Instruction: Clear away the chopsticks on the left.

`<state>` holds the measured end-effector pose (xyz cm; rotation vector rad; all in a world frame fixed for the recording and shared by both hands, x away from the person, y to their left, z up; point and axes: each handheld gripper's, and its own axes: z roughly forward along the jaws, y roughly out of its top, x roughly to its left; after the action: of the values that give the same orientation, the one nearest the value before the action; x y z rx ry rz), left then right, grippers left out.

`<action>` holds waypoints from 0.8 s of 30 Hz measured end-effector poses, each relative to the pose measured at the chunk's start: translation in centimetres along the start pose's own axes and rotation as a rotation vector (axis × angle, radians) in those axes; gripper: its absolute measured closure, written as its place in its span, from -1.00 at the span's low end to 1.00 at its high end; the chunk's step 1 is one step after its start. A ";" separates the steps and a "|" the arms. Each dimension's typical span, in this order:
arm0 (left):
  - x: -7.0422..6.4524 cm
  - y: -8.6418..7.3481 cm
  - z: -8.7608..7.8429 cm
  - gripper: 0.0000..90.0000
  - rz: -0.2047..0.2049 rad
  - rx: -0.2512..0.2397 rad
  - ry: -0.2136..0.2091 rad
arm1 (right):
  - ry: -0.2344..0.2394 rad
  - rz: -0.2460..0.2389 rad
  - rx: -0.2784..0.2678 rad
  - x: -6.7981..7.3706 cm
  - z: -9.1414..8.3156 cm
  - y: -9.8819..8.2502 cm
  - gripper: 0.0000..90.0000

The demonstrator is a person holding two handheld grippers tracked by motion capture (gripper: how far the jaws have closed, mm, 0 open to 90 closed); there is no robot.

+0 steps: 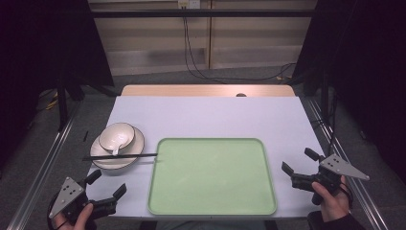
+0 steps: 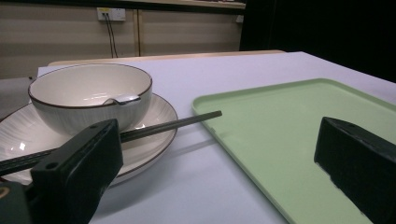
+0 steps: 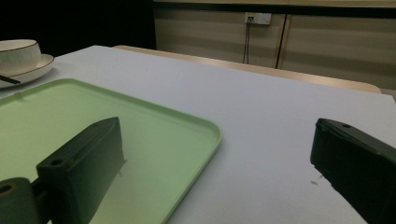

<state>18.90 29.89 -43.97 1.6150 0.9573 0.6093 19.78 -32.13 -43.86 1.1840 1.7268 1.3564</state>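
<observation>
High view: my left gripper (image 1: pixel 107 184) sits left of the green tray (image 1: pixel 212 176), near its bottom corner, jaws spread wide with nothing between them. Just above it, also left of the tray, a white bowl (image 1: pixel 117 136) with a dark rim stands on a ribbed white plate (image 1: pixel 117 150), a spoon (image 1: pixel 116 148) inside the bowl. Dark chopsticks (image 1: pixel 119 156) lie across the plate, their tips almost touching the tray's left edge. The tray is bare, on a pale table (image 1: pixel 206 115). Right of the tray, my right gripper (image 1: pixel 300 165) hangs equally wide and holds nothing.
</observation>
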 end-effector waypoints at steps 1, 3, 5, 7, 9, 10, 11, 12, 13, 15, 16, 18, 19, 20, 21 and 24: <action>0.0 0.0 0.0 -0.98 0.001 0.001 -0.002 | 0.005 -0.007 -0.001 0.0 0.0 0.0 -0.95; -0.1 0.0 0.0 -0.98 -0.009 -0.008 -0.001 | 0.009 -0.007 -0.002 0.0 0.0 0.0 -0.95; 0.0 0.0 0.0 -0.98 0.001 0.001 -0.007 | 0.016 -0.015 -0.002 0.1 0.0 0.0 -0.95; 0.0 0.1 0.0 -0.98 0.005 0.003 -0.012 | 0.030 -0.011 0.005 0.2 0.1 -0.1 -0.95; 0.0 0.1 0.1 -0.98 0.006 0.004 -0.014 | 0.038 0.003 0.016 0.2 0.1 -0.2 -0.95; 0.1 0.1 0.1 -0.98 0.000 0.004 -0.017 | 0.036 0.004 0.017 0.1 0.2 -0.3 -0.95; 0.2 0.1 0.2 -0.98 -0.002 0.002 -0.026 | 0.036 0.004 0.017 0.1 0.2 -0.3 -0.95; 0.2 0.1 0.2 -0.98 0.005 0.010 -0.023 | 0.034 0.008 0.017 0.2 0.1 -0.2 -0.95; 0.2 0.1 0.2 -0.98 0.008 0.014 -0.025 | 0.038 0.006 0.014 0.2 0.2 -0.2 -0.95; 0.6 0.1 0.3 -0.98 0.030 0.046 -0.046 | 0.038 0.002 0.015 0.3 0.2 -0.2 -0.95; 0.6 0.1 0.3 -0.97 0.030 0.046 -0.046 | 0.038 0.002 0.015 0.3 0.2 -0.2 -0.95; 0.9 0.0 0.3 -0.96 0.023 0.058 -0.062 | 0.042 0.008 0.013 0.3 0.2 -0.2 -0.95; 1.3 0.0 0.3 -0.97 0.026 0.068 -0.065 | 0.041 0.005 0.011 0.3 0.2 -0.2 -0.95; 1.5 0.1 0.3 -0.96 0.027 0.071 -0.076 | 0.040 -0.001 0.010 0.3 0.2 -0.2 -0.95; 1.7 0.2 0.2 -0.96 0.044 0.078 -0.074 | 0.047 -0.010 0.019 0.3 0.3 -0.2 -0.95; 2.3 0.5 0.4 -0.96 0.046 0.113 -0.104 | 0.053 -0.008 0.019 0.4 0.5 -0.2 -0.95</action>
<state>20.55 31.55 -43.75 1.7556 0.8927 0.5050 19.99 -31.61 -44.18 1.1601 1.7835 1.3803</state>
